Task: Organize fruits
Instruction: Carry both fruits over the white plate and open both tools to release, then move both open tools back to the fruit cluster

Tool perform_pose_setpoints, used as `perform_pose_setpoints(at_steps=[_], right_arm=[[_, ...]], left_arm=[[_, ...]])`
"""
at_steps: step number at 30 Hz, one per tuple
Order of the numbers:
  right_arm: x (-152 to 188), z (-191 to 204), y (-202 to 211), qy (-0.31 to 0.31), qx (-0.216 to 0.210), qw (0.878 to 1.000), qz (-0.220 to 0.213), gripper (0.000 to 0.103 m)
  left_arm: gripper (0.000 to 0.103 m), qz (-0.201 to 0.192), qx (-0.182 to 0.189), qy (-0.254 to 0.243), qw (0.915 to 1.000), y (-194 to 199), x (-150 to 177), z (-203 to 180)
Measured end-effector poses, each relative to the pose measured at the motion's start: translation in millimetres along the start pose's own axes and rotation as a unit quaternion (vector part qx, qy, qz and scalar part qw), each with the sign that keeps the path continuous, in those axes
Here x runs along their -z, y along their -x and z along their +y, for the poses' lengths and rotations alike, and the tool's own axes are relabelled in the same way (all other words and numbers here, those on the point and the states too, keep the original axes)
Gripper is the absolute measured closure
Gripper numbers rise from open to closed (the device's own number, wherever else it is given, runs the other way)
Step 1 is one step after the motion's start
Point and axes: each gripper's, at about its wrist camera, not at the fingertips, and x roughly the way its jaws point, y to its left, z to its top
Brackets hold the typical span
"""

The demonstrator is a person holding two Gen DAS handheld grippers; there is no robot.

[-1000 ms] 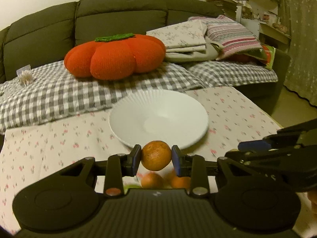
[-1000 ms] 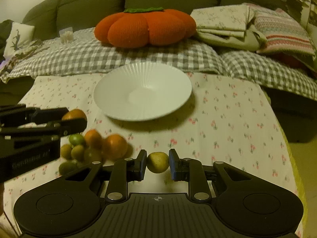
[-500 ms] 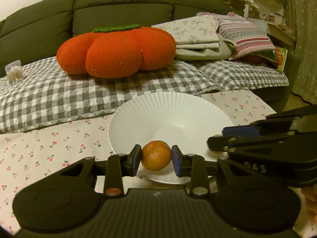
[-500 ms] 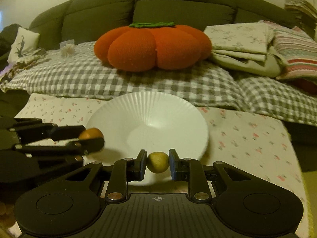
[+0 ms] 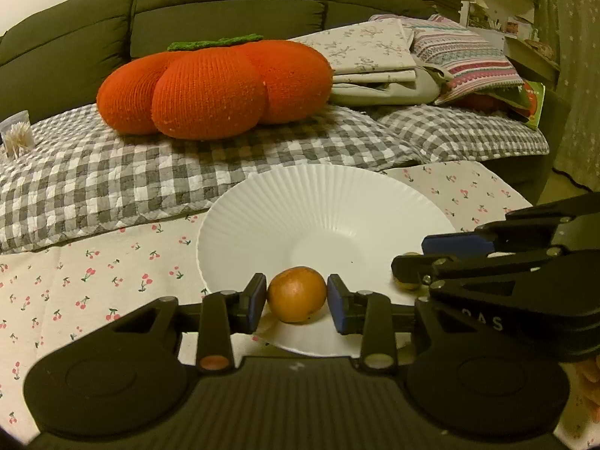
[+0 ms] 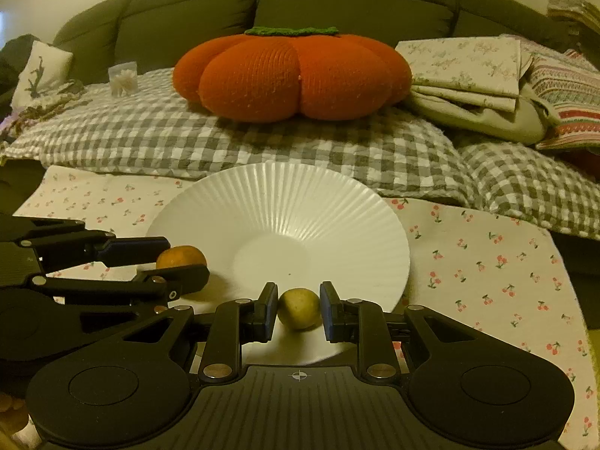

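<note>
My left gripper (image 5: 296, 296) holds an orange mandarin (image 5: 296, 294) between its pads, with a slim gap at each pad, low over the near rim of the white fluted plate (image 5: 318, 202). My right gripper (image 6: 299, 309) holds a small yellow-green fruit (image 6: 299, 308) the same way, over the plate's (image 6: 277, 202) near rim. The left gripper and its mandarin (image 6: 180, 257) show at the left of the right wrist view. The right gripper's fingers (image 5: 453, 245) show at the right of the left wrist view.
The plate lies on a cherry-print cloth (image 6: 487, 255). Behind it is a grey checked blanket (image 5: 112, 172) on a dark sofa, with an orange pumpkin cushion (image 5: 213, 86) and folded linens (image 5: 378, 63).
Both grippers moved forward from the fruit pile to the plate's near rim and lowered. The jaws now look slightly looser around each fruit.
</note>
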Motion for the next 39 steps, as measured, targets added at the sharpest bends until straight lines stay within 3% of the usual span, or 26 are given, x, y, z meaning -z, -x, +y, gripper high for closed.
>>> perform_pose_setpoints(at_steps=[5,10,20,27,34,39], right_arm=[[-0.9,-3.4,1.9,-0.008,0.006,1.000,-0.001,0.077],[-2.3,-7.8,7.1,-0.021,0.007,1.000,-0.006,0.068],[-9.6,-4.5,29.4,-0.032,-0.005,0.999,-0.017,0.066],[-9.8,2.7,47.7,-0.033,-0.018,0.999,-0.022,0.055],[-5.2,-1.7,71.5,-0.057,-0.033,0.997,-0.026,0.031],[2.8,-8.1,85.7,-0.085,-0.053,0.995,-0.015,0.026]], left_arm=[[0.054,0.001,-0.003,0.007,1.0000,1.1,0.0,1.2],[0.054,0.001,0.004,0.025,0.9997,6.8,-2.1,5.9],[0.053,0.007,0.000,0.048,0.9988,28.0,-4.6,8.4],[0.047,0.025,-0.019,0.071,0.9970,51.8,1.0,16.8],[0.038,0.052,-0.049,0.104,0.9920,79.7,10.0,37.7],[0.037,0.066,-0.047,0.138,0.9871,92.2,19.9,44.6]])
